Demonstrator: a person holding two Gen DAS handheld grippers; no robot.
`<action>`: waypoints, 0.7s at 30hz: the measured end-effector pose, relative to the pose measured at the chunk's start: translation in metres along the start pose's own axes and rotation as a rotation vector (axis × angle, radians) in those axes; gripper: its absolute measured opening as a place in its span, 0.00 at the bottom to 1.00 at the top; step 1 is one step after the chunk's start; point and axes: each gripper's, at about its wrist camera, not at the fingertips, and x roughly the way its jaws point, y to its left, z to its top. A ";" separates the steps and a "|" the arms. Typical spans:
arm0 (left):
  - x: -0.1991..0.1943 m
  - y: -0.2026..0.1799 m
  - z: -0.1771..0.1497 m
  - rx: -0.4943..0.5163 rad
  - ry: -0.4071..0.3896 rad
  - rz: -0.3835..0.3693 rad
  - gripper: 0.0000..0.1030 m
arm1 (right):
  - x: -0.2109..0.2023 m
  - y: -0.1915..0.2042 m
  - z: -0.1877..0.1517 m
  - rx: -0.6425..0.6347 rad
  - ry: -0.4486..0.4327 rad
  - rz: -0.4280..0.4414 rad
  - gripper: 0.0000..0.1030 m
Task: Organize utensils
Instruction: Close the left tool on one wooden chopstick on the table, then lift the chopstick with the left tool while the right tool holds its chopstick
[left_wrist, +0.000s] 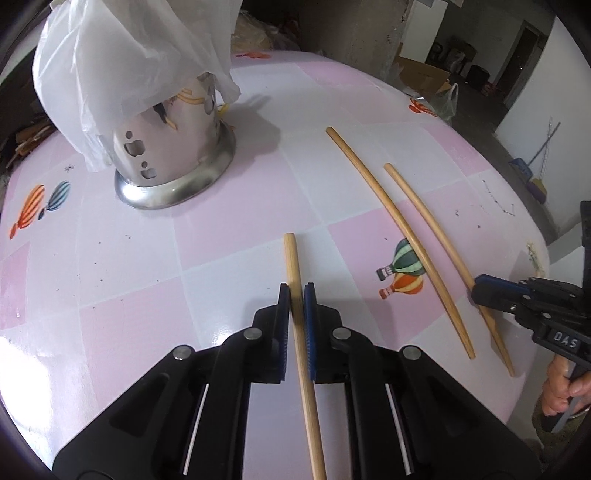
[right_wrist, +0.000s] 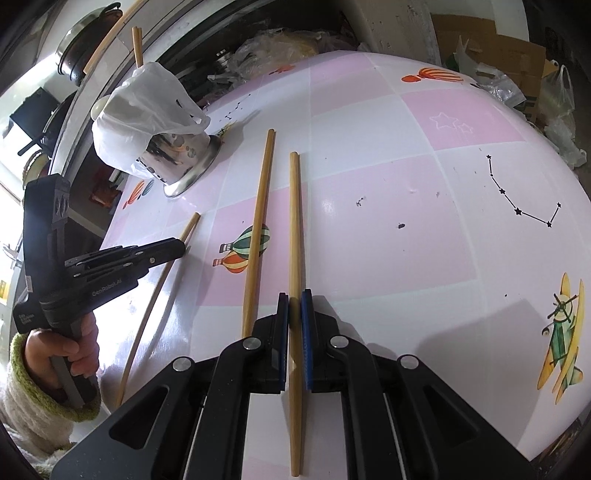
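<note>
Three wooden chopsticks lie spread over a pink and white checked table (left_wrist: 122, 325). My left gripper (left_wrist: 295, 290) is shut on the left chopstick (left_wrist: 290, 254), near its far end; the right wrist view shows this gripper (right_wrist: 183, 249) and its chopstick (right_wrist: 191, 224) from the side. My right gripper (right_wrist: 294, 299) is shut on the right chopstick (right_wrist: 294, 221), and appears in the left wrist view as well (left_wrist: 474, 291). The middle chopstick (left_wrist: 373, 188) (right_wrist: 260, 221) lies loose between them. A steel utensil holder (left_wrist: 173, 147) (right_wrist: 181, 158) stands far left, draped in a plastic bag.
The plastic bag (left_wrist: 110, 62) hides the holder's mouth. The table's edge curves past on the right (left_wrist: 532, 221). Cardboard boxes (right_wrist: 491, 40) and plastic bags (right_wrist: 557, 96) sit beyond the far edge. A person's hand in a knitted sleeve (right_wrist: 33, 384) holds the left gripper.
</note>
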 end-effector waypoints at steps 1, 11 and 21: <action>0.001 0.000 0.001 0.002 0.012 -0.010 0.09 | 0.000 0.000 0.000 -0.001 0.000 -0.001 0.07; 0.009 -0.003 0.022 0.075 0.071 0.000 0.19 | 0.000 -0.001 0.000 -0.001 -0.002 -0.002 0.07; 0.014 -0.009 0.025 0.082 0.064 0.049 0.07 | 0.000 -0.002 0.000 0.001 -0.003 -0.002 0.07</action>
